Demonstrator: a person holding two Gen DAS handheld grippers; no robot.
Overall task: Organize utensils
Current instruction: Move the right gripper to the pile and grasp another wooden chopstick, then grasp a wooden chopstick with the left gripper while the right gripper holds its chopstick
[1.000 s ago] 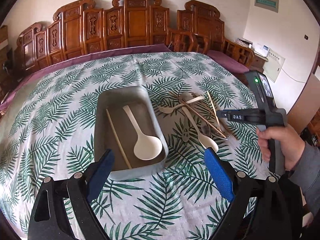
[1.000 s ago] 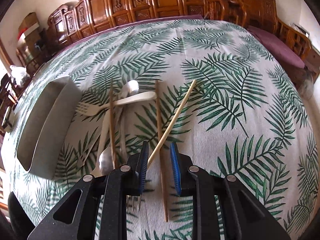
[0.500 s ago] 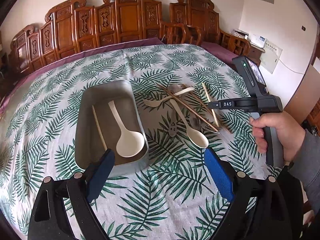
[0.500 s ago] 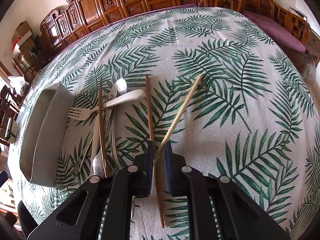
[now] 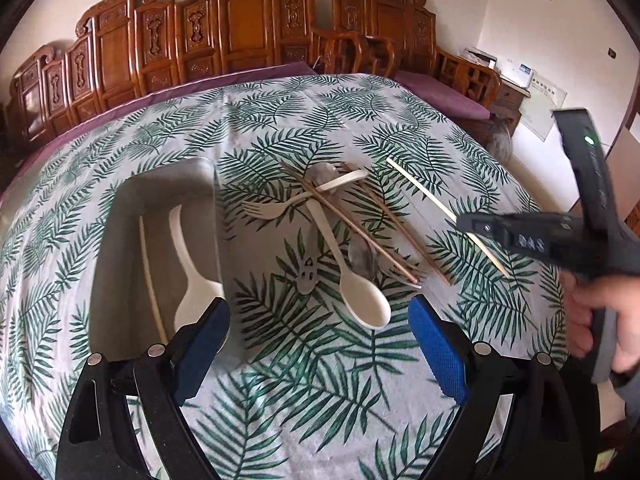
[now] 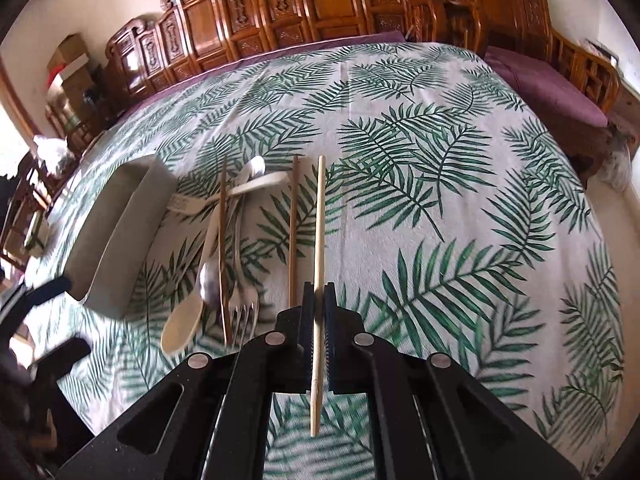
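Note:
My right gripper (image 6: 319, 308) is shut on a pale chopstick (image 6: 319, 232), lifted off the cloth; it also shows in the left wrist view (image 5: 424, 194). My left gripper (image 5: 316, 332) is open and empty above the table's near side. A grey tray (image 5: 120, 248) on the left holds a cream spoon (image 5: 188, 264) and a pale chopstick (image 5: 150, 276). A pile beside it holds a cream fork (image 5: 276, 208), a cream spoon (image 5: 360, 300), brown chopsticks (image 5: 352, 228) and metal cutlery (image 6: 244, 304).
The table wears a palm-leaf cloth (image 6: 440, 200). Carved wooden chairs (image 5: 240, 28) line the far side, with a purple cushion (image 6: 548, 84) at the right. The tray also shows in the right wrist view (image 6: 120, 232).
My right gripper closed on the pale chopstick and raised it, turning it straight along the fingers. My left gripper drifted right, so the tray slid left in its view.

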